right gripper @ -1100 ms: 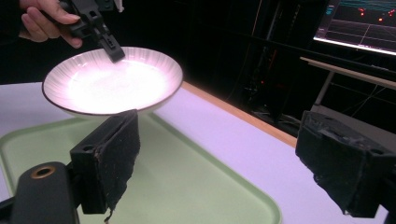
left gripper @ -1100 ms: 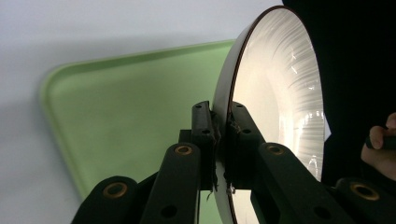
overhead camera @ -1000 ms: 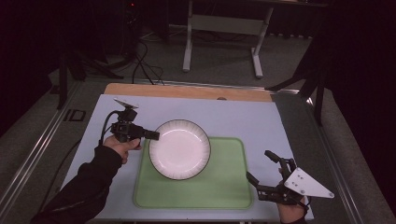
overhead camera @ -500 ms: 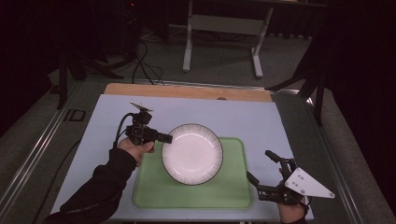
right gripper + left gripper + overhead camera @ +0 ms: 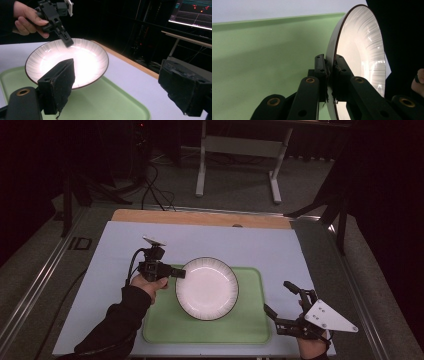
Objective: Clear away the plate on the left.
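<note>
Plate (image 5: 207, 288) pinched by its rim alone, held over the green tray (image 5: 250, 327).

Left gripper (image 5: 179, 273) is clenched on the plate's edge at about 9 o'clock in the high view, one jaw over the rim and one under it; in the right gripper view the plate appears lifted clear of the tray, so its whole weight seems to hang from that single pinch. Risk, as I judge it: the glossy rim could slide or swivel between the pads, letting the far edge at 3 o'clock sag and strike the tray, or the plate drop out entirely if the hand tilts or jerks. Right gripper (image 5: 282, 306) waits with jaws spread wide at the tray's 4 o'clock corner, grasping nothing and too far off to catch a slip.
</note>
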The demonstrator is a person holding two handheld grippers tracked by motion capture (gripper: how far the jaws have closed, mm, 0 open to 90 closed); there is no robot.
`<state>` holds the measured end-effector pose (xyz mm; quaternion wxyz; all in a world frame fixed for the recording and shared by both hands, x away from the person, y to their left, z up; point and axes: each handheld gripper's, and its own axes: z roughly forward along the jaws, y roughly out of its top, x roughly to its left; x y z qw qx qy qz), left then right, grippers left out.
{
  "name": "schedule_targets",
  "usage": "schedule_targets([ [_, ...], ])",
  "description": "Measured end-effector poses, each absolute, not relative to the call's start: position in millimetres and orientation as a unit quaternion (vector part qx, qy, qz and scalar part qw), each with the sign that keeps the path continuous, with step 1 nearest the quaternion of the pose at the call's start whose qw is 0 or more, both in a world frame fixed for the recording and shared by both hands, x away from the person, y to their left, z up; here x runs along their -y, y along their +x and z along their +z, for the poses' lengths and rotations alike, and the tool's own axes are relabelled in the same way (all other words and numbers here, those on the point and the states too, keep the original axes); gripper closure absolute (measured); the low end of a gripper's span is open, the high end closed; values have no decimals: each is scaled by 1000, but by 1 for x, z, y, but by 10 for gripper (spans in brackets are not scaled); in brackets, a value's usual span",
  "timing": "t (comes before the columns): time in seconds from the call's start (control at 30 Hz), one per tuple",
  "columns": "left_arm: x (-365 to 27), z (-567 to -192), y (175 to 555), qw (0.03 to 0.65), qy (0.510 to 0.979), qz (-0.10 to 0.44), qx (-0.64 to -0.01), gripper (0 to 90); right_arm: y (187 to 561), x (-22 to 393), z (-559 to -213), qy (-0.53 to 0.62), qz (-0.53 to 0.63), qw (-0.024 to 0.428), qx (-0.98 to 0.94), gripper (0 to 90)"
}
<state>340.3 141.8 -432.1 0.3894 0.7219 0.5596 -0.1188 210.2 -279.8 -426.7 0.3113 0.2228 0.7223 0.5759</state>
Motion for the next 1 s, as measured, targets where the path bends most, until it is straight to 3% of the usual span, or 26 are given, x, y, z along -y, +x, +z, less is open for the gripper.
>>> schedule_targets([
  [1.0, -140, -484, 347, 362, 708, -132, -591, 838, 212, 279, -430, 225, 569, 307, -729, 136],
])
